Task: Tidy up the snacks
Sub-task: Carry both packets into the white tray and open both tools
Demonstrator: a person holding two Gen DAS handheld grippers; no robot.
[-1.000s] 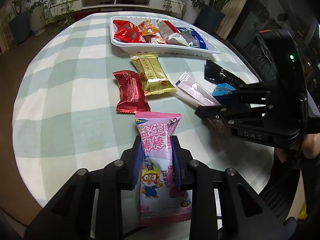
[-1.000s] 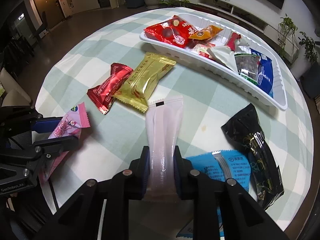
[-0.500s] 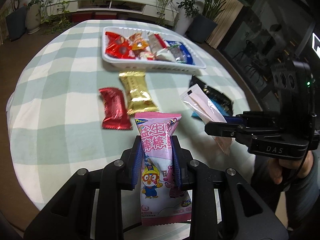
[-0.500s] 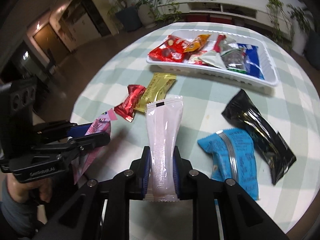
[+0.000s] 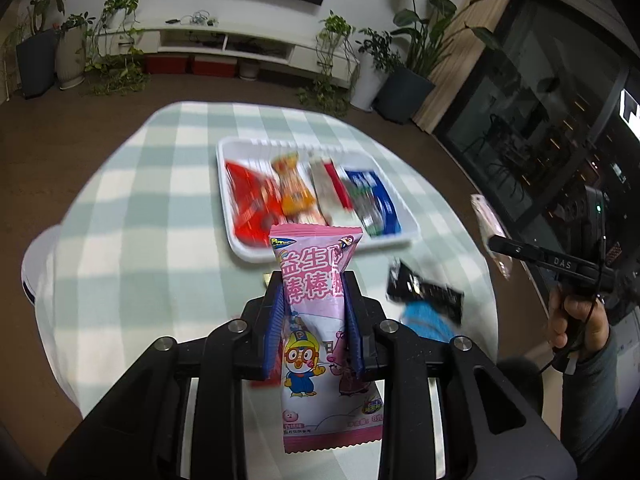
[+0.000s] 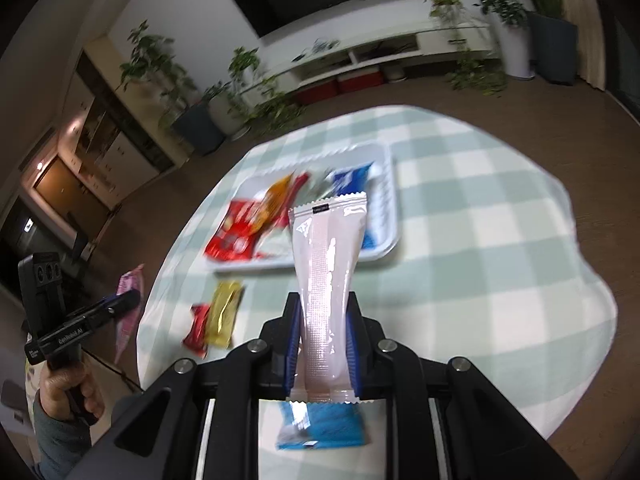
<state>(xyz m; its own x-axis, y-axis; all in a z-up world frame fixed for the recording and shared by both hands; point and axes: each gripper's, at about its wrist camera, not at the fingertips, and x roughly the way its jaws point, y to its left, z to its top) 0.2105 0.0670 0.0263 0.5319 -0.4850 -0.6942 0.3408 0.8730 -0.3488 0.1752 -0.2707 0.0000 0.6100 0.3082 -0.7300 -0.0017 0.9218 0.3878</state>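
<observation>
My left gripper (image 5: 315,292) is shut on a pink cartoon snack packet (image 5: 318,320), held high above the round checked table. My right gripper (image 6: 322,322) is shut on a pale translucent stick packet (image 6: 326,276), also held well above the table. The white tray (image 5: 240,240) with several snacks lies ahead in the left wrist view and shows in the right wrist view (image 6: 390,216) too. The right gripper (image 5: 500,245) shows at the right with its pale packet (image 5: 486,224). The left gripper (image 6: 126,302) shows at the left with the pink packet (image 6: 128,308).
A black packet (image 5: 424,290) and a blue packet (image 5: 426,318) lie on the table right of my left gripper. A gold packet (image 6: 224,314) and a red packet (image 6: 198,328) lie near the table's left edge. The blue packet (image 6: 324,426) lies under my right gripper.
Both grippers have risen well above the table with their packets. The table and tray look smaller and farther below.
</observation>
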